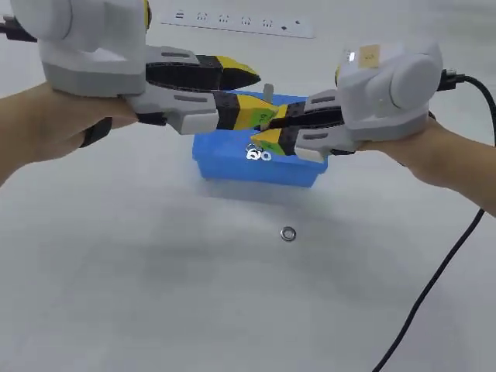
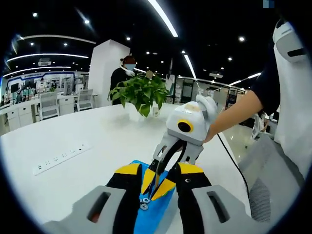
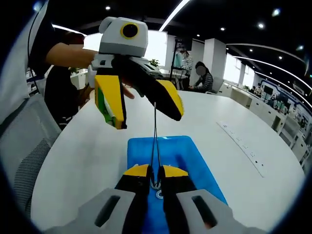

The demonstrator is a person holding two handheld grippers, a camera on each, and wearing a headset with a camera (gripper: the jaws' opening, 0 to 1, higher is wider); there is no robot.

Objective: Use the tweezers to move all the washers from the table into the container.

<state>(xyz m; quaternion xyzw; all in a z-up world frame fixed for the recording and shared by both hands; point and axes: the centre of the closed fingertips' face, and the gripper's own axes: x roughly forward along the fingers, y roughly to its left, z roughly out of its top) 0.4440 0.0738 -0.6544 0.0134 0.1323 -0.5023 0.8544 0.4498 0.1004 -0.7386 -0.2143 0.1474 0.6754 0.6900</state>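
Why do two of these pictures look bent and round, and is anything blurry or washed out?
Head view: soft, even light, a faint shadow under the blue container, the washer on the table sharp. Left gripper view: the fisheye curves the ceiling light strips. Right gripper view: same curving, and the bright panel behind the left claw is washed out.

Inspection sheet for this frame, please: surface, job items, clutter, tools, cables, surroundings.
Surface: white table.
Job's things: blue container holds several washers; one washer lies on the table in front of it; tweezers in the right tool.
Clutter: nothing seen.
Tools: left tool open, right tool shut on the tweezers, both above the container.
Cables: black cable runs from the right tool; power strip at the far edge.
Surroundings: office hall, potted plant.
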